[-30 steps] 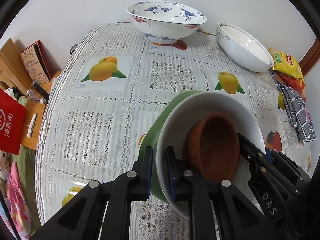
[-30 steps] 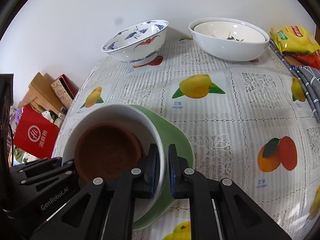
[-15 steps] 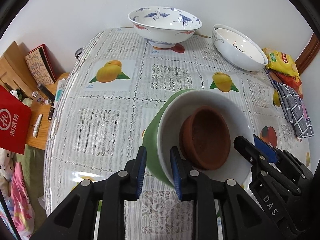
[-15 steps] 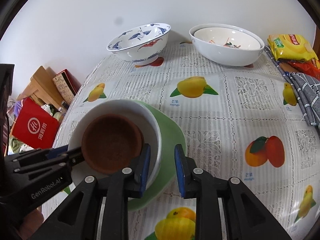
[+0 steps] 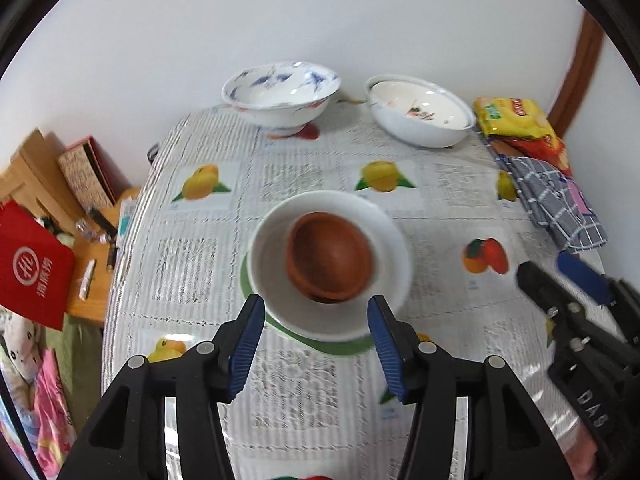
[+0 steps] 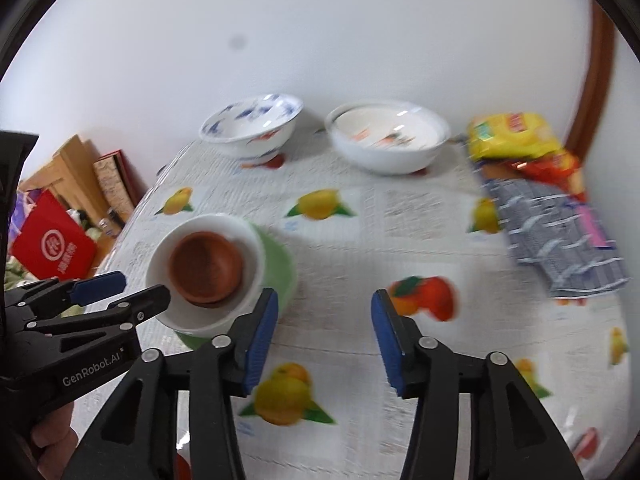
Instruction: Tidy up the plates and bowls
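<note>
Snack packets [image 5: 516,122] – checked cloth [image 5: 554,196] – red bag [image 5: 30,268]

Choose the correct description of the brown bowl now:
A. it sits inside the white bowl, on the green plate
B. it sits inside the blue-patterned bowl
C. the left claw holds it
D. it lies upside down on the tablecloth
A: the brown bowl rests in the white bowl, which stands on the green plate; both claws are open and apart from it.

Both the left gripper [image 5: 316,336] and right gripper [image 6: 324,332] have let go of the white bowl [image 5: 384,240], spread wide and drawn back.
</note>
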Demonstrator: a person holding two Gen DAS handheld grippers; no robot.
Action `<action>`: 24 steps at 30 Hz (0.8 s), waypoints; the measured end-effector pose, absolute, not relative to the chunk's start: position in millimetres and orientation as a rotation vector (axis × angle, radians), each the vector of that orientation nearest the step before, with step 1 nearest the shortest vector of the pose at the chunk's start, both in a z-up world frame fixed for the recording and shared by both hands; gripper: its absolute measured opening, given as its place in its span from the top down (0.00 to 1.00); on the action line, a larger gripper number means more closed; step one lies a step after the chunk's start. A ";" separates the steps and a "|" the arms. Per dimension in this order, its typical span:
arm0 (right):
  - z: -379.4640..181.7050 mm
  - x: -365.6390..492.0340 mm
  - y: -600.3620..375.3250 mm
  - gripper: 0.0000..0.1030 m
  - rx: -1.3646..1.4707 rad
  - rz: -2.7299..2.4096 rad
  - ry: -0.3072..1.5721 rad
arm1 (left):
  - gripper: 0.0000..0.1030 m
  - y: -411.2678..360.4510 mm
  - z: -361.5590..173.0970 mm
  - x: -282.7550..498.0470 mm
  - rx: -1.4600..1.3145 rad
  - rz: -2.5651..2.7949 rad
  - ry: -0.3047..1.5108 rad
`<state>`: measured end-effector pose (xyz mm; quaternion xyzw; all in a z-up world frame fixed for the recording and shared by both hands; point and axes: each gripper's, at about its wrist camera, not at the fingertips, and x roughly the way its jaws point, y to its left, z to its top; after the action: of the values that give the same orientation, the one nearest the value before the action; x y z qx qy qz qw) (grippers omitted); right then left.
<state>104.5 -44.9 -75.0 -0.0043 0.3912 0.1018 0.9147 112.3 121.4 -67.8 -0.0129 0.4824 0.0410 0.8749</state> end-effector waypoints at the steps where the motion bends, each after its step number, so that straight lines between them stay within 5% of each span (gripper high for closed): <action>1: -70.1 98.8 -52.8 0.44 -0.009 0.191 0.788 | 0.49 115.9 -64.2 107.8 -0.019 0.085 0.993; 9: -58.8 60.4 -110.7 0.40 0.038 0.119 0.764 | 0.37 75.4 -40.8 73.4 0.015 0.073 0.897; 17: -51.7 22.2 -151.1 0.11 0.077 0.054 0.698 | 0.19 36.8 -25.3 38.1 0.066 0.048 0.808; 24: -43.8 -1.4 -167.2 0.09 0.054 -0.038 0.670 | 0.12 21.4 -16.8 16.2 0.047 0.046 0.771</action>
<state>-1.4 -167.2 -43.8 0.0267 0.3288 -0.0184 0.9438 16.2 21.4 -16.8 0.0230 0.3758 0.0226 0.9261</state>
